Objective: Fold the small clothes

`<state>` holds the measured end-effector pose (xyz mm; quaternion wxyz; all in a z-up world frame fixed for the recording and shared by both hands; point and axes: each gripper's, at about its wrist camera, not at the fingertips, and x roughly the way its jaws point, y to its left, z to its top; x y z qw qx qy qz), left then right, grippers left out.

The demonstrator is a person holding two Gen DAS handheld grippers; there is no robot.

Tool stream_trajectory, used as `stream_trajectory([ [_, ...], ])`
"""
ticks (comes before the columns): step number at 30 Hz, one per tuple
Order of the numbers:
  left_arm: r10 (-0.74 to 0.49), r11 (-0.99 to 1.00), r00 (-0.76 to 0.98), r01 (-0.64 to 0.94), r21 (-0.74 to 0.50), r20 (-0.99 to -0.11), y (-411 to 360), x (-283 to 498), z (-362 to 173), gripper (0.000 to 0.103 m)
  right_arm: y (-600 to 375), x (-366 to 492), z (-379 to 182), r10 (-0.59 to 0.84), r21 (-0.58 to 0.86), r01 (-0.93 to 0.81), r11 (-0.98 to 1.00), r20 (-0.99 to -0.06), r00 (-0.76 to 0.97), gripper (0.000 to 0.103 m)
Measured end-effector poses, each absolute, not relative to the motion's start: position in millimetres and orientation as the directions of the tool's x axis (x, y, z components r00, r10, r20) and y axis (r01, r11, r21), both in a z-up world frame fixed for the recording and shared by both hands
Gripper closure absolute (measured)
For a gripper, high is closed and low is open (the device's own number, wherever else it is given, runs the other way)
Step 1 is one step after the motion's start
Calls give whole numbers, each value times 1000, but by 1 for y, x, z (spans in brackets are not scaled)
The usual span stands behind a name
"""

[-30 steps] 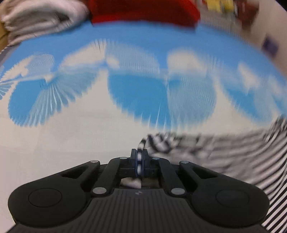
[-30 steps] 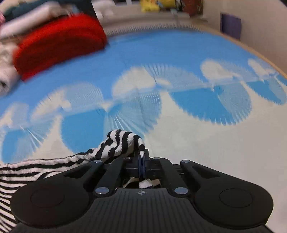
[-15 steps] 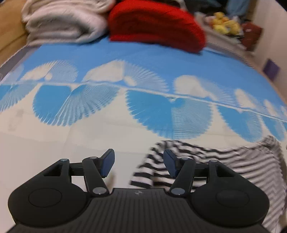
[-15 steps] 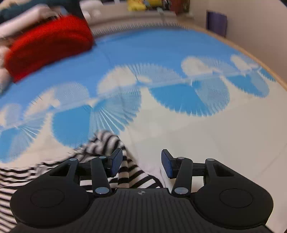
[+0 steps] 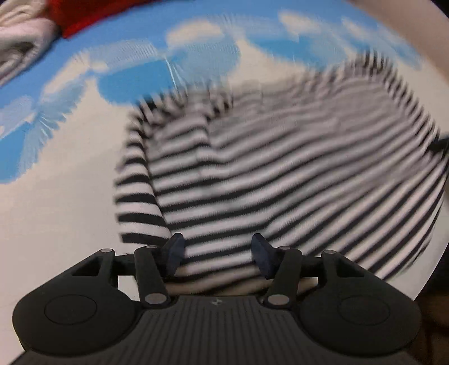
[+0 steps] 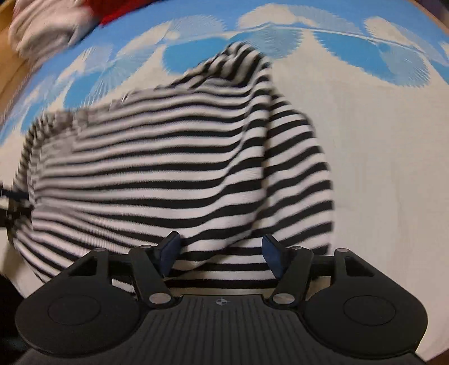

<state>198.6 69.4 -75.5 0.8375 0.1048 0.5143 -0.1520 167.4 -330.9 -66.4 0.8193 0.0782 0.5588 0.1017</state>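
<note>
A black-and-white striped top (image 5: 266, 168) lies spread on the blue-and-cream cover (image 5: 56, 196), blurred by motion. One sleeve (image 5: 134, 196) runs down its left side. My left gripper (image 5: 217, 247) hovers over the near hem with its jaws apart and closing; striped cloth shows between the fingers, but the pads do not press on it. In the right wrist view the top (image 6: 168, 168) has a sleeve (image 6: 297, 168) folded over its right side. My right gripper (image 6: 221, 244) is over the near hem, jaws opening, with cloth between them but not gripped.
A red folded garment (image 5: 84, 14) and a pale folded cloth (image 5: 19, 47) sit at the far left of the cover. The right wrist view shows them at the top left, red garment (image 6: 118, 11) and pale cloth (image 6: 42, 28), with a wooden edge (image 6: 11, 75) beside them.
Both grippers were shut on the striped top's edge, then let go and opened. Both have since drawn back, so the top now fills each view.
</note>
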Motion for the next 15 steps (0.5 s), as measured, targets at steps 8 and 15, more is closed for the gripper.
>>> stream_trajectory([
  [8, -116, 913, 251, 407, -3, -961, 55, 174, -95, 38, -332, 161, -85, 94, 73, -78, 994, -940, 328, 40],
  [15, -166, 941, 293, 332, -63, -941, 73, 172, -74, 37, -339, 151, -69, 77, 75, -21, 997, -914, 397, 42],
])
